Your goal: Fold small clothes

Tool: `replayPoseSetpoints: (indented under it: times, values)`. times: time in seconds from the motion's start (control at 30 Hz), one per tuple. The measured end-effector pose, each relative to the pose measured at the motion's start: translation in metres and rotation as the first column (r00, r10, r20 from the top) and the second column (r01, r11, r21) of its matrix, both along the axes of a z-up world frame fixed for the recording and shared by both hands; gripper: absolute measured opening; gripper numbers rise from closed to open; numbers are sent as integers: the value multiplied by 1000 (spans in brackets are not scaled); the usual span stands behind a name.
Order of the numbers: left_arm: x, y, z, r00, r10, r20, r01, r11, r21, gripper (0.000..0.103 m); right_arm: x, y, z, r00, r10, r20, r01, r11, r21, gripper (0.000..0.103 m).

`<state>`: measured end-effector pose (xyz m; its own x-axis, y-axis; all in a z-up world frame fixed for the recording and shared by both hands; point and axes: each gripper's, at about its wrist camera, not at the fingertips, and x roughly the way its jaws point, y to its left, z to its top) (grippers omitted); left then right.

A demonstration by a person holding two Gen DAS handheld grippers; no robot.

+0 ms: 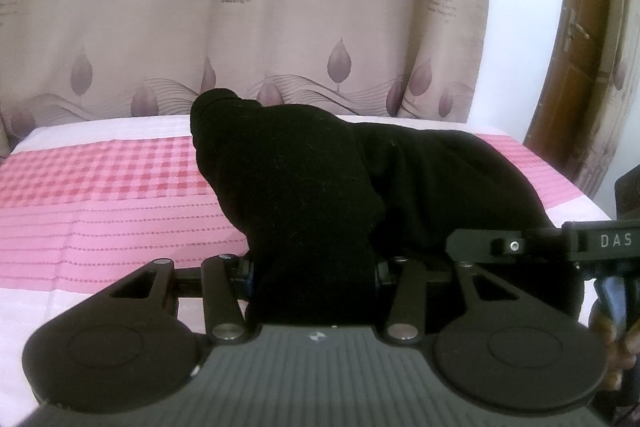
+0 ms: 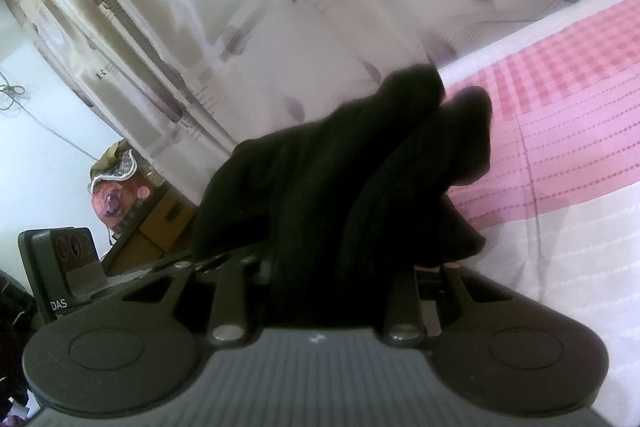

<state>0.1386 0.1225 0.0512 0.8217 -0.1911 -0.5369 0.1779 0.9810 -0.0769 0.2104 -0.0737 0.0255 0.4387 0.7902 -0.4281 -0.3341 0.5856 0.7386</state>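
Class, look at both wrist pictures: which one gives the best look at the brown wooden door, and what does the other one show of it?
The left wrist view. The wooden door stands at the right edge, beyond the bed, with its handle visible, though the fisheye bends it. The right wrist view shows none of it: only curtain, wall and the black garment.

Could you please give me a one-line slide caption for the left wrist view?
Left claw clamps a bunched black garment above the pink checked bedsheet, patterned curtain behind.
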Motion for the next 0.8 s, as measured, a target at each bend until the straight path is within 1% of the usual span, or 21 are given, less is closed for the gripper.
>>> replayPoseSetpoints:
  times: [0.27, 0.5, 0.8]
  values:
    - [3, 6, 2, 1000, 9, 13, -9, 1000, 11, 47, 1, 5, -2, 1000, -2, -5, 2, 1000, 12, 32]
    - [6, 12, 5, 1000, 8, 15, -9, 999, 38, 47, 5, 11, -5, 1000, -4, -24, 5, 1000, 28, 32]
    - [17, 16, 0, 1000, 11, 6, -11, 999, 39, 47, 8, 17, -6, 999, -6, -34, 7, 1000, 11, 32]
